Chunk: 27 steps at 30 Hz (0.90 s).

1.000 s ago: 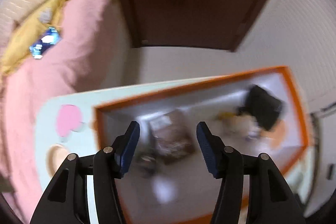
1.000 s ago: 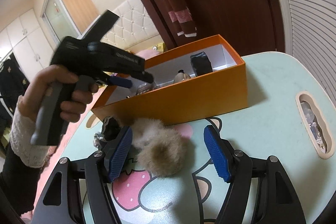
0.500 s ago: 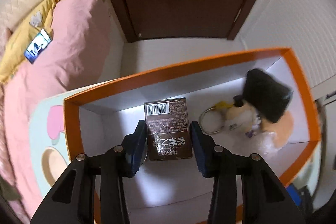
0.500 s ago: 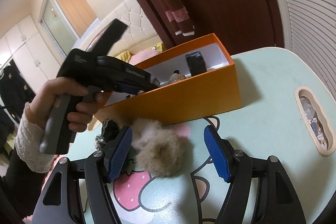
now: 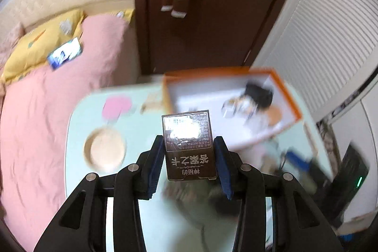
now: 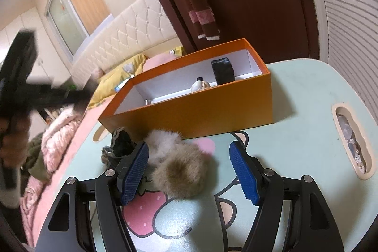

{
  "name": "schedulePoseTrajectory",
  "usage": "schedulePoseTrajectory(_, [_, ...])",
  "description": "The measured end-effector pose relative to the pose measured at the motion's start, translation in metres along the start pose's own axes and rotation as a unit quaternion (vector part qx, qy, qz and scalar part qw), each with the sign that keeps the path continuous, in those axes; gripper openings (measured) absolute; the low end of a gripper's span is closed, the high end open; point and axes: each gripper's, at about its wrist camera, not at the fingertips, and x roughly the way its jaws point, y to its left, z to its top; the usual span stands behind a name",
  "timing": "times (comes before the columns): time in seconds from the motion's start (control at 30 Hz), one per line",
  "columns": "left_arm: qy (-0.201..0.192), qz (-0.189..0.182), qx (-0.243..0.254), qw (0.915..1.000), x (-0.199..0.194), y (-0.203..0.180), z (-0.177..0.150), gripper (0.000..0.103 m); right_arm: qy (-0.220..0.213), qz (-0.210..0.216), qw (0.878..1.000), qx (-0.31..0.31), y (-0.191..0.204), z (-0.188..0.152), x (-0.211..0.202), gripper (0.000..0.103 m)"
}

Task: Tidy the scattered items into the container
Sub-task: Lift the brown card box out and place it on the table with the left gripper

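My left gripper (image 5: pixel 189 167) is shut on a small brown carton (image 5: pixel 189 145) with a barcode, held in the air over the mint table (image 5: pixel 78 124), left of and outside the orange box (image 5: pixel 290 98). The view is motion-blurred. In the right wrist view the orange box (image 6: pixel 212 110) holds a black pouch (image 6: pixel 223 71) and a small white figure (image 6: pixel 199 85). My right gripper (image 6: pixel 189 169) is open just above the table, its fingers either side of a fluffy beige pompom item (image 6: pixel 179 164). A dark lacy bundle (image 6: pixel 120 143) lies left of it.
A cartoon print with a strawberry (image 6: pixel 146 204) covers the table. A cut-out handle slot (image 6: pixel 352 141) is at its right edge, a round one (image 5: pixel 105 149) at its left. A pink bed (image 5: pixel 47 110) lies beyond the table. A dark door (image 5: pixel 212 15) stands behind.
My left gripper closed on the brown carton inside the box, then lifted it out and swung left, away from the box. My right gripper stayed open over the pompom.
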Motion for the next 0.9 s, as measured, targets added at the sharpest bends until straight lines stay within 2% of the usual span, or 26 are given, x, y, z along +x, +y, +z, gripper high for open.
schedulePoseTrajectory(0.07, [-0.015,0.022,0.010,0.9996,0.003,0.008,-0.029,0.043,-0.002,-0.007,1.000,-0.012,0.004,0.000,0.001,0.071])
schedulePoseTrajectory(0.1, [-0.017,0.020,0.007,0.9996,0.004,0.015,-0.038,0.043,-0.002,-0.010,1.000,-0.017,0.006,-0.001,0.002,0.071])
schedulePoseTrajectory(0.2, [-0.013,-0.032,-0.009,0.9994,0.007,0.022,-0.064,0.043,0.005,-0.012,1.000,-0.014,0.005,0.001,0.005,0.071])
schedulePoseTrajectory(0.27, [-0.015,-0.042,-0.005,0.9990,0.009,0.017,-0.083,0.043,0.005,-0.012,1.000,-0.006,0.003,0.002,0.005,0.071])
schedulePoseTrajectory(0.37, [-0.009,-0.045,0.003,0.9990,0.017,0.011,-0.096,0.043,0.008,-0.011,1.000,0.001,0.003,0.005,0.002,0.071])
schedulePoseTrajectory(0.47, [-0.013,-0.029,0.009,0.9995,0.024,0.006,-0.100,0.043,0.029,-0.005,1.000,-0.008,0.015,0.016,0.001,0.070])
schedulePoseTrajectory(0.57, [-0.012,-0.031,0.026,0.9991,0.031,-0.002,-0.103,0.043,0.013,0.014,0.999,-0.039,0.040,0.036,-0.007,0.070])
schedulePoseTrajectory(0.63, [-0.011,-0.036,0.027,0.9989,0.034,-0.004,-0.104,0.043,0.012,0.009,0.998,-0.065,0.058,0.055,-0.005,0.070])
schedulePoseTrajectory(0.7, [-0.017,-0.035,0.027,0.9989,0.036,-0.005,-0.103,0.043,0.037,-0.008,0.996,-0.083,0.071,0.069,0.008,0.068])
schedulePoseTrajectory(0.73, [-0.017,-0.036,0.026,0.9989,0.037,-0.005,-0.102,0.043,0.066,-0.016,0.993,-0.093,0.079,0.078,0.024,0.064])
schedulePoseTrajectory(0.83, [-0.019,-0.031,0.022,0.9991,0.039,-0.007,-0.099,0.044,0.139,-0.035,0.985,-0.101,0.087,0.096,0.067,0.060])
schedulePoseTrajectory(0.87, [-0.022,-0.029,0.020,0.9992,0.040,-0.008,-0.099,0.045,0.156,-0.039,0.982,-0.103,0.088,0.098,0.078,0.060])
schedulePoseTrajectory(0.9, [-0.027,-0.031,0.017,0.9990,0.040,-0.008,-0.099,0.052,0.174,-0.042,0.978,-0.104,0.088,0.101,0.091,0.060])
